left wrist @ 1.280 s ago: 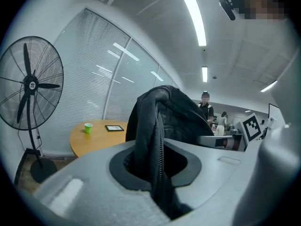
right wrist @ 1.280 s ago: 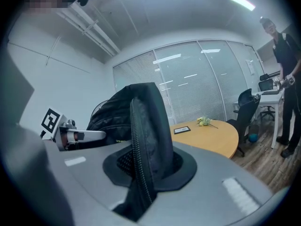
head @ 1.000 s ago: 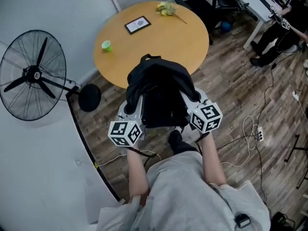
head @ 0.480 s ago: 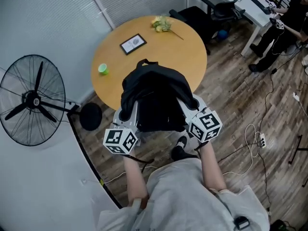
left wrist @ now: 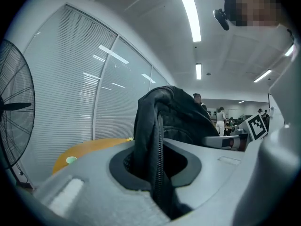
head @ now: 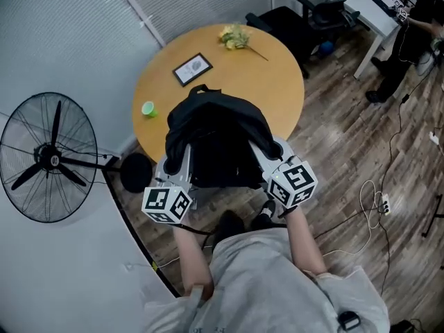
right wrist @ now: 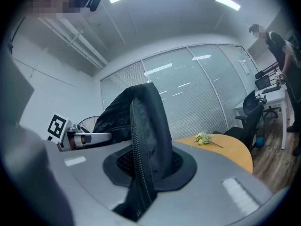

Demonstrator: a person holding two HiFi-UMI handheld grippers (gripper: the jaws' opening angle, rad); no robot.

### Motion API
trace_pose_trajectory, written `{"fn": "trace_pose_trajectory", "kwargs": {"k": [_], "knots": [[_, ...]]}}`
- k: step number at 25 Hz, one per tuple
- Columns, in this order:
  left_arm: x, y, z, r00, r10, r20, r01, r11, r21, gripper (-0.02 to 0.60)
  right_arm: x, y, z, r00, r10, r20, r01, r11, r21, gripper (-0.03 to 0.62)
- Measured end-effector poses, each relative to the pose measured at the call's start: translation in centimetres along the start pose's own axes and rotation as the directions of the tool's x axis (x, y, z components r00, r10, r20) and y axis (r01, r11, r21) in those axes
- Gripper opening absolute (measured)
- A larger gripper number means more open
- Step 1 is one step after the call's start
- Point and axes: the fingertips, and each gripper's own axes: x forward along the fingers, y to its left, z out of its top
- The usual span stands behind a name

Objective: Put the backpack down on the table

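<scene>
A black backpack (head: 220, 141) hangs between my two grippers, over the near edge of the round wooden table (head: 270, 75). My left gripper (head: 173, 157) is shut on the backpack's left side; in the left gripper view a zippered fold (left wrist: 155, 159) is pinched between the jaws. My right gripper (head: 267, 151) is shut on the right side, where a zippered edge (right wrist: 141, 168) runs through the jaws. The pack's top handle (head: 201, 89) points toward the table's middle. Whether the bottom touches the table is hidden.
On the table lie a framed picture (head: 193, 69), a small green cup (head: 148, 109) near the left rim and a yellow flower sprig (head: 236, 36) at the far side. A standing fan (head: 48, 159) is at the left, office chairs (head: 326, 16) and a desk at the back right.
Both grippers have carried the backpack forward and a little up, from in front of the table to over its near edge. The grips have not changed.
</scene>
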Motion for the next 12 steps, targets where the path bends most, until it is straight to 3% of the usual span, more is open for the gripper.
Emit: {"fn": "trace_pose_trajectory", "kwargs": {"k": [5,12], "knots": [[3.0,0.7,0.1,1.000,-0.030,-0.001,0.030,1.000,-0.005,0.048,1.1,-1.8,0.4,1.000,-0.029,0.003,0.029,1.000,0.008,0.055],[8.5,2.3,-0.5,0.988,-0.152,-0.033,0.151,0.988,-0.012,0.048,3.4,-5.1,0.1,0.988,-0.155,0.016,0.154,0.988,0.029,0.055]]}}
